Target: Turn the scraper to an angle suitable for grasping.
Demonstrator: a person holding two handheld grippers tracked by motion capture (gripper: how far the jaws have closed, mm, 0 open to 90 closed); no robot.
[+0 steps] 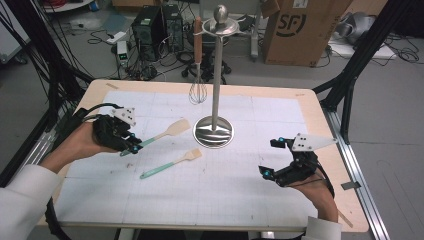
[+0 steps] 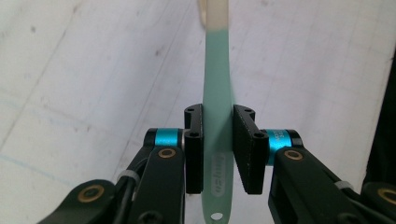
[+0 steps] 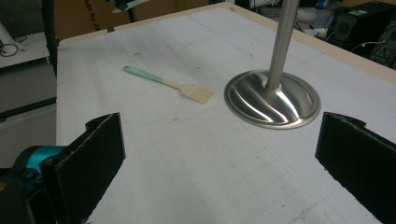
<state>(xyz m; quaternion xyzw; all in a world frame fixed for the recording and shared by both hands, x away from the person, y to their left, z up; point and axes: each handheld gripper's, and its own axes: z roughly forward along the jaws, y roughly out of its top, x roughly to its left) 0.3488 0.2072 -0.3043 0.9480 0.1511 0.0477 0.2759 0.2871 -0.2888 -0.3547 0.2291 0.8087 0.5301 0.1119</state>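
The spatula (image 1: 159, 134) in the left tongs (image 1: 134, 147) looks light and stiff: a slim mint-green handle, likely smooth and a bit slippery, ending in a pale flat blade. It hangs over the left part of the desk (image 1: 210, 200), blade aimed toward the steel stand (image 1: 214, 131). The tongs clamp flat on the handle near its tail, just above the hanging hole; gripping there leaves the hole free, though the long blade end may tend to droop or swivel. The right tongs (image 1: 267, 159) stand wide apart, holding nothing, low above the desk's right side. A second spatula (image 1: 172, 163) lies on the desk between the two.
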